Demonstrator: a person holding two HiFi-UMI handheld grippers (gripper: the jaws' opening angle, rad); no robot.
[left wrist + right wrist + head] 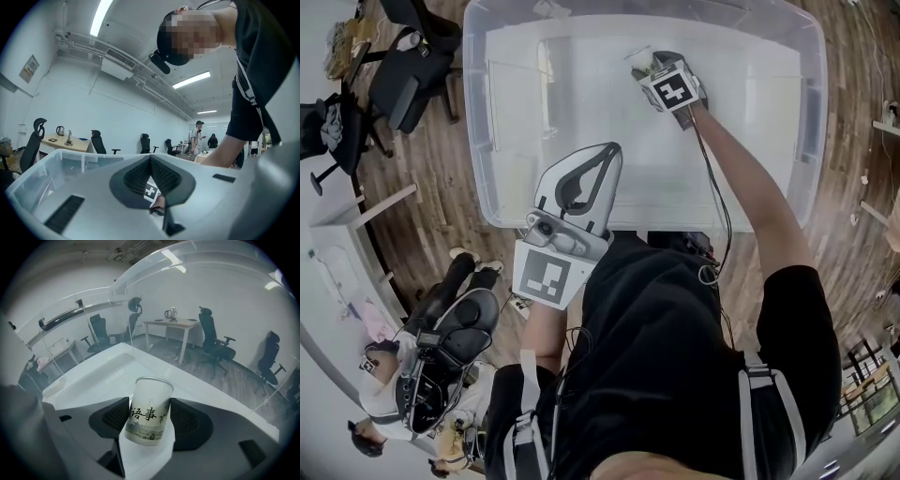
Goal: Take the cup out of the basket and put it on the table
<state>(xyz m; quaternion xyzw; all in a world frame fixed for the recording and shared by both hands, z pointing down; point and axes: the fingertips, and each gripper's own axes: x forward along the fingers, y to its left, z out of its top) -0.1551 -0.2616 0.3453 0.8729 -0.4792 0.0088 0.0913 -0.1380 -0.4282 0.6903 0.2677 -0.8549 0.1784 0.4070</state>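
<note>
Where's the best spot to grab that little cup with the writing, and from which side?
Grip the cup across its round side wall at mid-height, coming down at a slant from above. It stands upright in the bin, and the right gripper has open jaws either side.

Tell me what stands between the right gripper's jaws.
The right gripper view shows the cup standing upright on the clear bin's floor, between the open jaws of the right gripper. The pads flank it without clearly pressing.
</note>
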